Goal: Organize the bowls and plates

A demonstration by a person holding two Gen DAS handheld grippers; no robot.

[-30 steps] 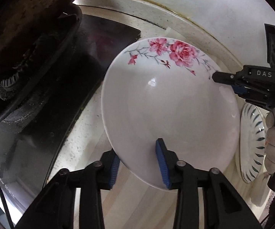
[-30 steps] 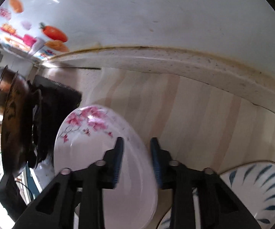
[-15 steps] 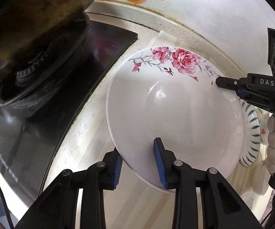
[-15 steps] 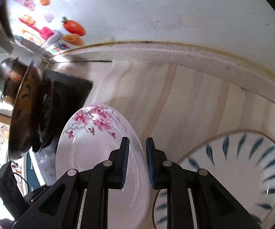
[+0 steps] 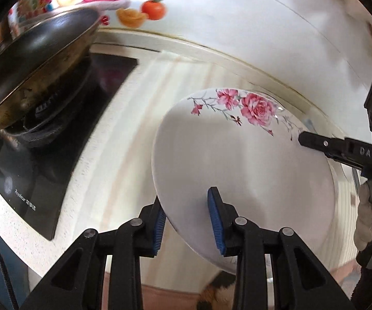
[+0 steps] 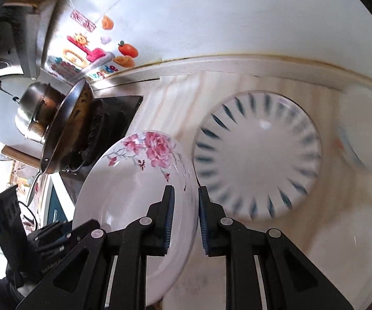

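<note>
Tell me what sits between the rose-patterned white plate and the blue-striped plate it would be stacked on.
Nothing visible. The rose-patterned white plate, held at its rim by both the left gripper and the right gripper, hangs tilted right beside the blue-striped plate, whose face is bare. The wok stands off on the stove side.

Looking forward along each gripper's fingers from close range, left view from the stove side, right view from the opposite edge, both sharing the rose plate [image 5: 240, 160] [image 6: 134, 196], wok [image 5: 33, 59] [image 6: 67, 129] and wall stickers [image 5: 134, 13] [image 6: 93, 54].
</note>
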